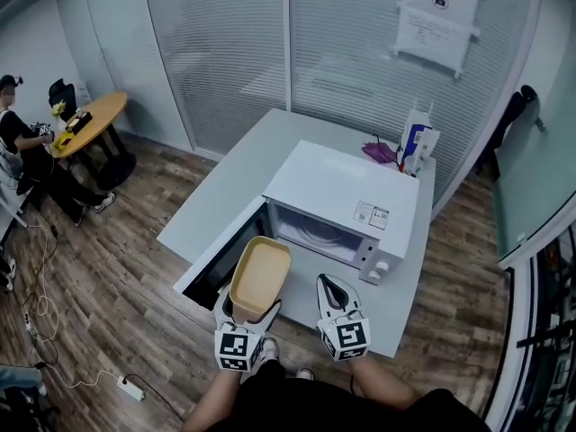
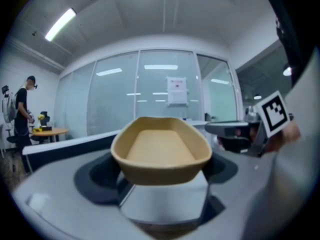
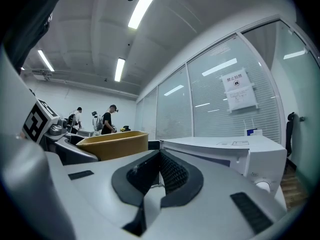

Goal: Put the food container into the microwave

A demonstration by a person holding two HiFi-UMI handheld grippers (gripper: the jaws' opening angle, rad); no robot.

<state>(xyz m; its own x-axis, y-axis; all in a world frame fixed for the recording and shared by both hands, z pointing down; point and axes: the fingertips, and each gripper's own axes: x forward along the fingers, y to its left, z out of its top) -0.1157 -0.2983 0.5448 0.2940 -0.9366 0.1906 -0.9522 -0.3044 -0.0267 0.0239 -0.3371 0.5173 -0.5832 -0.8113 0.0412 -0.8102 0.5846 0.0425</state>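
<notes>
Now your left gripper clamps the near end of the tan food container, jaws' tips hidden beneath it, before the open microwave on the worktop. Your right gripper is closed on nothing. The dim cavity apparently holds a turntable.

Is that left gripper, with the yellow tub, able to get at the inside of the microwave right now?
Probably yes. The microwave has its door swung open, its cavity faces the left gripper, and nothing stands between the food container and it.
</notes>
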